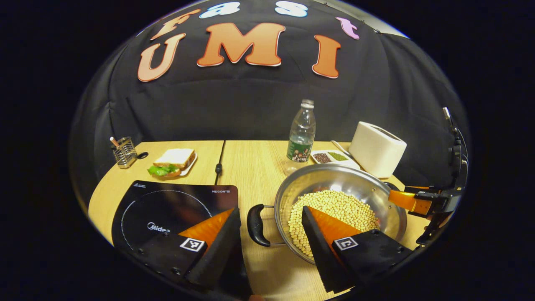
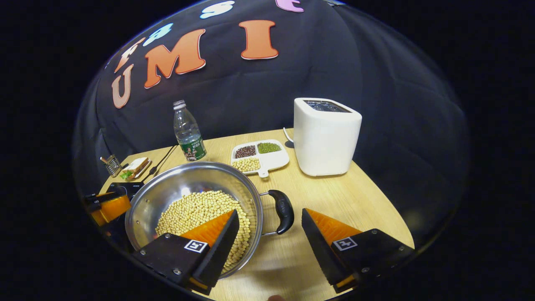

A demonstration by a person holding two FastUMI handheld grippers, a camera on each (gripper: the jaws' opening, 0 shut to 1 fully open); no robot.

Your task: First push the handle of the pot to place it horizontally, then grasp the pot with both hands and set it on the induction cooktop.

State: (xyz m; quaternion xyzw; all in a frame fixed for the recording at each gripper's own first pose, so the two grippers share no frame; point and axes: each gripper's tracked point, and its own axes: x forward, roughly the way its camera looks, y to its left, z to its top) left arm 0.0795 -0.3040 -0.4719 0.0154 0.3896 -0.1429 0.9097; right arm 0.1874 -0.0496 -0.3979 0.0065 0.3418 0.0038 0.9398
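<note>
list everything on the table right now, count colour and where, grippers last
pot: 1, steel, black side handles, near table edge, holds pale soybeans
induction cooktop: 1, black, left of the pot
water bottle: 1, clear, green label, behind the pot
divided dish: 1, white, dark, green and pale beans, beside the toaster
toaster: 1, white, back right
sandwich: 1, white bread, green lettuce, on a plate, back left
wire holder: 1, metal, far left
left gripper: open, astride the pot's left handle
right gripper: open, astride the right handle
</note>
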